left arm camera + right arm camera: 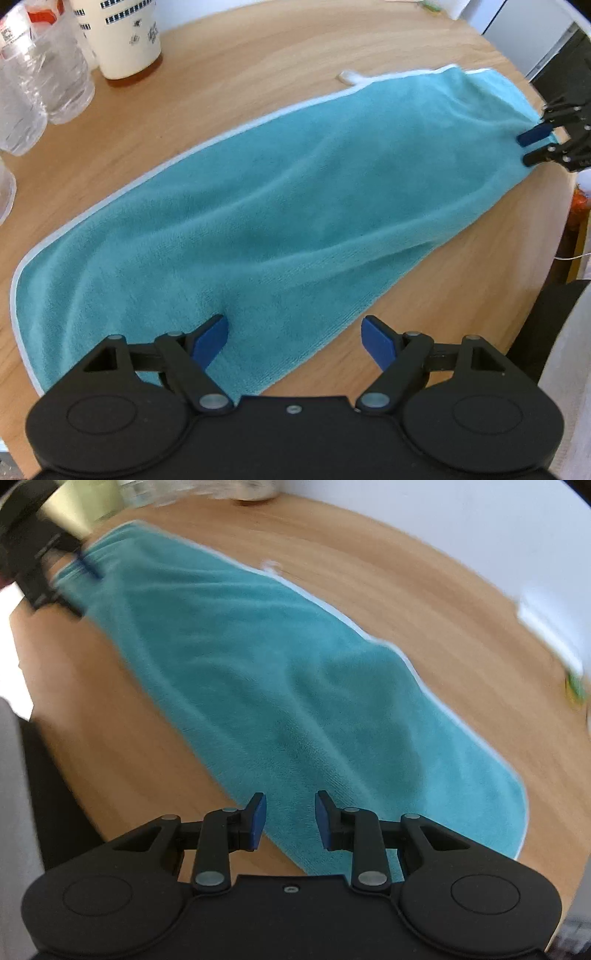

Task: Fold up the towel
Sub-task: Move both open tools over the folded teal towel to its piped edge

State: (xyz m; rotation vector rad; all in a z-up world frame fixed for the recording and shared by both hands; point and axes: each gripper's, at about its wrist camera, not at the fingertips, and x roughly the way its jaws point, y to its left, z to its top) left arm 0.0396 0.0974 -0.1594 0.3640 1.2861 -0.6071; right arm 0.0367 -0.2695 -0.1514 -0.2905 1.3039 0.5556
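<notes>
Worktop (280, 48): a round wooden top is seen, carrying the towel and several containers; its rim is visible in both wrist views.
Towel (280, 221): a teal cloth with a pale hem is laid in a long band across the worktop, rumpled into shallow ridges; a small white tab (349, 77) is seen at its far hem.
Left tongs (295, 341): held released, the blue pads well apart; the left pad (210, 341) is set over the towel's near end, the right pad over bare wood just beside the cloth edge. Nothing is gripped.
Right tongs (290, 821): held parted, though less widely than the left; both pads are poised over the other end of the towel, with cloth seen between them but not pinched. In the left wrist view they are seen at the towel's far end (532, 146).
Cream cup (122, 37): a tall printed cup is stood upright at the far left of the worktop; its contents cannot be told, as the mouth is out of frame.
Clear plastic cups (44, 81): crinkled transparent cups are stood just beside the cream cup; nothing is seen inside them.
</notes>
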